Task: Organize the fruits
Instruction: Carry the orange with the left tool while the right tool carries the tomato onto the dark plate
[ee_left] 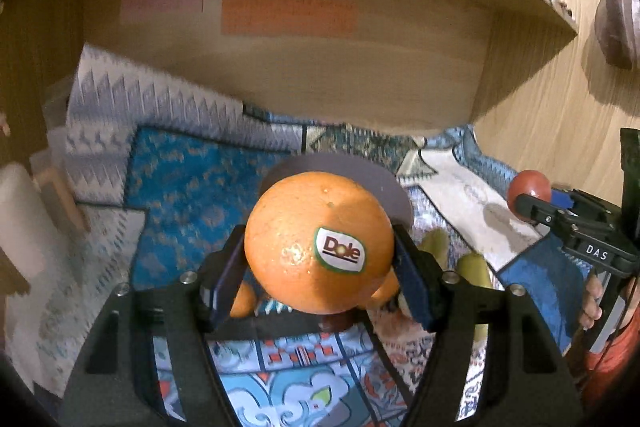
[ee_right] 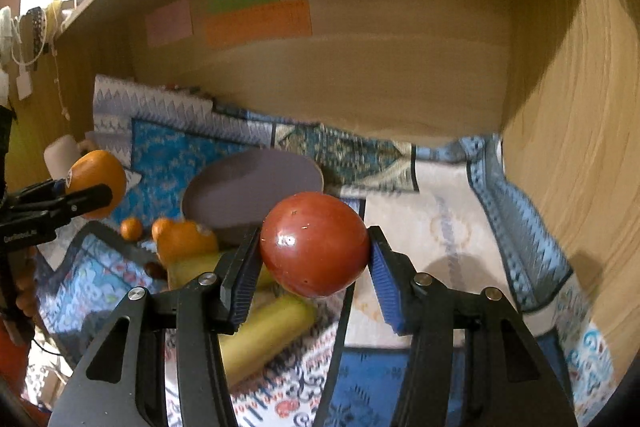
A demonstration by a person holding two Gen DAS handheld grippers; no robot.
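Note:
My left gripper (ee_left: pixel 320 259) is shut on a large orange (ee_left: pixel 316 239) with a Dole sticker and holds it above the patterned cloth (ee_left: pixel 192 179). My right gripper (ee_right: pixel 314 259) is shut on a red tomato (ee_right: pixel 314 245) and holds it in the air. A grey plate (ee_right: pixel 256 187) lies on the cloth beyond both; in the left wrist view the plate (ee_left: pixel 384 187) shows behind the orange. Small oranges (ee_right: pixel 132 228), an orange fruit (ee_right: pixel 184 239) and yellow-green bananas (ee_right: pixel 264 331) lie below the grippers. The right gripper with the tomato (ee_left: pixel 529 185) shows at the right of the left wrist view.
A wooden back wall (ee_right: pixel 360 87) with pink, green and orange paper notes (ee_right: pixel 256 21) stands behind the cloth. A wooden side wall (ee_right: pixel 580 167) is on the right. A white cup (ee_right: pixel 60 155) stands at the left.

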